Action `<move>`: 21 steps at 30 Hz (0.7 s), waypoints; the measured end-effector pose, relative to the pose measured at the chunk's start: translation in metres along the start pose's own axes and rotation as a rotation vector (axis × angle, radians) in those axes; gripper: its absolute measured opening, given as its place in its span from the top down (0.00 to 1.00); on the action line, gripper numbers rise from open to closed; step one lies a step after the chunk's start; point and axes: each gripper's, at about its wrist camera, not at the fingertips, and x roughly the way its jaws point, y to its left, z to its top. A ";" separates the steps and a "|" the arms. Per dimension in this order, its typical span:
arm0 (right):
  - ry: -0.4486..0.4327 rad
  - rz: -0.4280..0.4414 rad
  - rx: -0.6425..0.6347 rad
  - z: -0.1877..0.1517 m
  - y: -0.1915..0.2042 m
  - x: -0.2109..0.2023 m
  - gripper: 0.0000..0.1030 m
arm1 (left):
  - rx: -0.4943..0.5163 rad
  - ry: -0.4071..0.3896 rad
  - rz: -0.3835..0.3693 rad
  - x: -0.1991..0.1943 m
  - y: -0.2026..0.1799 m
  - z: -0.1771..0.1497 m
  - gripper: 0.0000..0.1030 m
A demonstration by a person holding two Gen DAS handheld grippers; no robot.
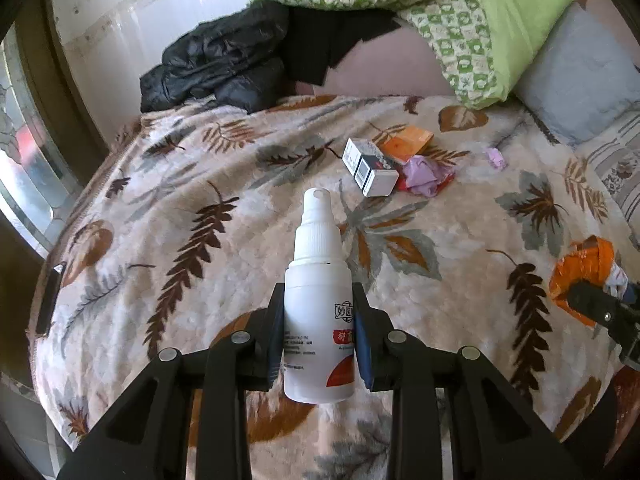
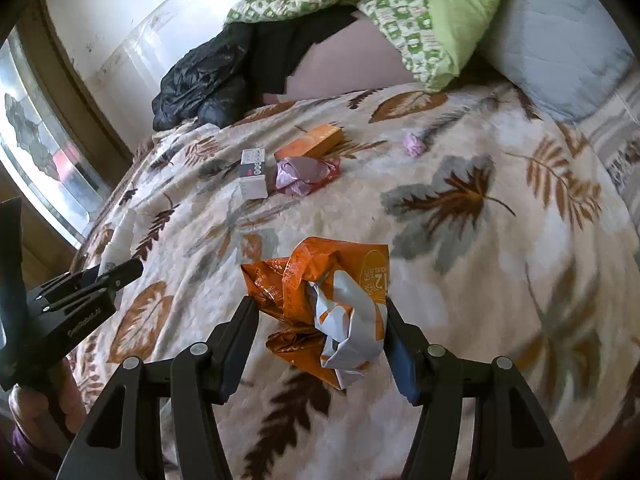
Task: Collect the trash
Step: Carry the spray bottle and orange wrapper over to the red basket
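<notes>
While both hover over the bed (image 1: 224,216):
Left hand-held gripper (image 1: 319,332): pinching a white spray bottle (image 1: 318,300).
Right hand-held gripper (image 2: 320,324): clamped on an orange wrapper (image 2: 320,300) — crumpled.
Farther: boxes (image 1: 370,166), pink scraps (image 1: 424,174) — on the blanket.

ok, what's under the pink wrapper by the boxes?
A red wrapper edge shows under the pink wrapper, on the leaf blanket. How far the red piece extends underneath is covered.
</notes>
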 end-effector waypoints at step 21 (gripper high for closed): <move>-0.103 -0.010 0.050 -0.045 0.010 -0.086 0.38 | 0.050 -0.137 0.028 -0.083 -0.019 -0.026 0.72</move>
